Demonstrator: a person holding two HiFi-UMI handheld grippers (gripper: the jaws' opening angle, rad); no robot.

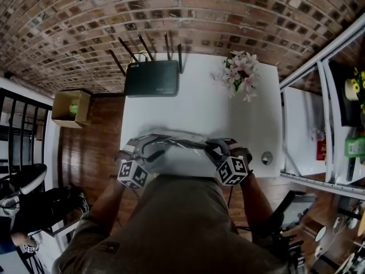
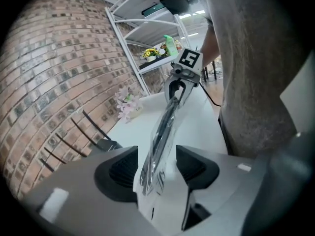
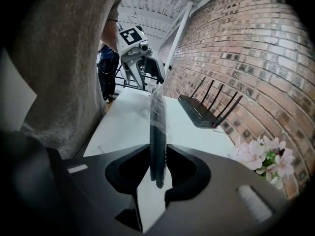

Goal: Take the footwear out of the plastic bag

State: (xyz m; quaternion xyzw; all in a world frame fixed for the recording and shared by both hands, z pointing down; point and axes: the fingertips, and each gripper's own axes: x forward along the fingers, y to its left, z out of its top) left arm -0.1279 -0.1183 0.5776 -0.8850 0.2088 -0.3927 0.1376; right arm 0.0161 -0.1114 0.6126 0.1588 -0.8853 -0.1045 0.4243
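On the white table point(image 1: 199, 104), at its near edge, plastic bag point(image 1: 171, 146) spans between both claws; dark footwear point(image 3: 156, 141) sits inside, seen edge-on, long axis left-right from claw to claw, toe end unclear; right gripper point(image 3: 158, 167) clenched on bag with footwear through the film; left gripper point(image 2: 157, 167) released, film loose between its pads; suggest left regrips film only, then pull along the long axis.

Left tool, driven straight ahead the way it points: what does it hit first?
The plastic bag already sits between the left tool's open jaws, so that comes first; further along, probably the right tool clamping its far end.
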